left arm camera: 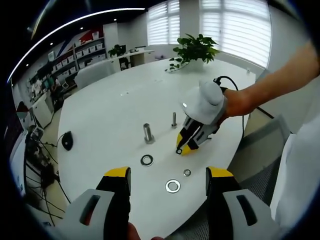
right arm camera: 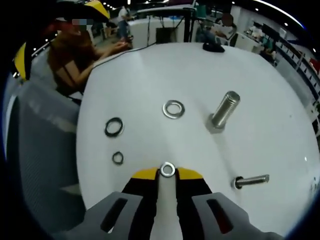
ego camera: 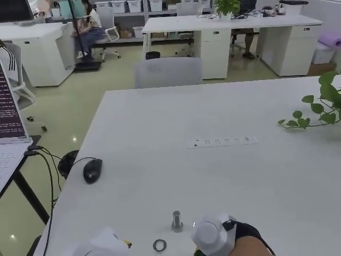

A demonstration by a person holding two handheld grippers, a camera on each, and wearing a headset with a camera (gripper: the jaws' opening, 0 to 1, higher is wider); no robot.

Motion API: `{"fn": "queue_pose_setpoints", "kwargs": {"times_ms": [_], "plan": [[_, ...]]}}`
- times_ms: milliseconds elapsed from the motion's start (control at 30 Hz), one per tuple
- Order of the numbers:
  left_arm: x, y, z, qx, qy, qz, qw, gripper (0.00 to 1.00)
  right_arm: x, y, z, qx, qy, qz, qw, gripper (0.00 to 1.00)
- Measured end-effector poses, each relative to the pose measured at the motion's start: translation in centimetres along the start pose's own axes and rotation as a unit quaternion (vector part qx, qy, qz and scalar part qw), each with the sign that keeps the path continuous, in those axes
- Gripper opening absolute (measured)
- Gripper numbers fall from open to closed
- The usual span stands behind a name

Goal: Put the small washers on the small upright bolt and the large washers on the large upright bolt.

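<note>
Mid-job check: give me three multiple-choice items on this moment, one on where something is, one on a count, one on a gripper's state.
1. Where is the small washer that is off the table?
A. on the floor
B. on a chair seat
C. between the jaws of the right hand-held gripper

2. How many washers lie loose on the table?
A. one
B. three
C. six

3. What state is the left hand-held gripper in?
A. open, empty
B. shut on a washer
C. shut on nothing

Answers:
1 C: its yellow tips pinch the ring in the right gripper view.
2 B: two large and one small lie flat.
3 A: its jaws stand wide apart with bare table between them.
</note>
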State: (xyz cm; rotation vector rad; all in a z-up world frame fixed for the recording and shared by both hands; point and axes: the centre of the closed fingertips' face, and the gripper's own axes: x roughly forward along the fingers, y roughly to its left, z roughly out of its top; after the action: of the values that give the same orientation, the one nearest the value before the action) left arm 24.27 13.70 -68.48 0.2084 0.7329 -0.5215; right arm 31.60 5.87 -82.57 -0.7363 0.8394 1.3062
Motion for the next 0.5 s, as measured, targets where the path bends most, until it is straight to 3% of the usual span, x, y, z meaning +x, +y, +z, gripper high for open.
{"fn": "queue_pose_setpoints", "kwargs": {"times_ms": [200,500], "plan": [[0.1,-0.4,-0.7,-0.004,0.003,-0.003,1.0000,0.60,-0.5,0.3,-0.7,0.007,-0.004,0.006,0.9999,0.14],[-0.1,-0.5,-1.8,-0.021,0.004,0.002,0.9998,0.60,-1.6,-0.7,-1.5,0.038,-0.016,0.009,0.9991,0.13]]}}
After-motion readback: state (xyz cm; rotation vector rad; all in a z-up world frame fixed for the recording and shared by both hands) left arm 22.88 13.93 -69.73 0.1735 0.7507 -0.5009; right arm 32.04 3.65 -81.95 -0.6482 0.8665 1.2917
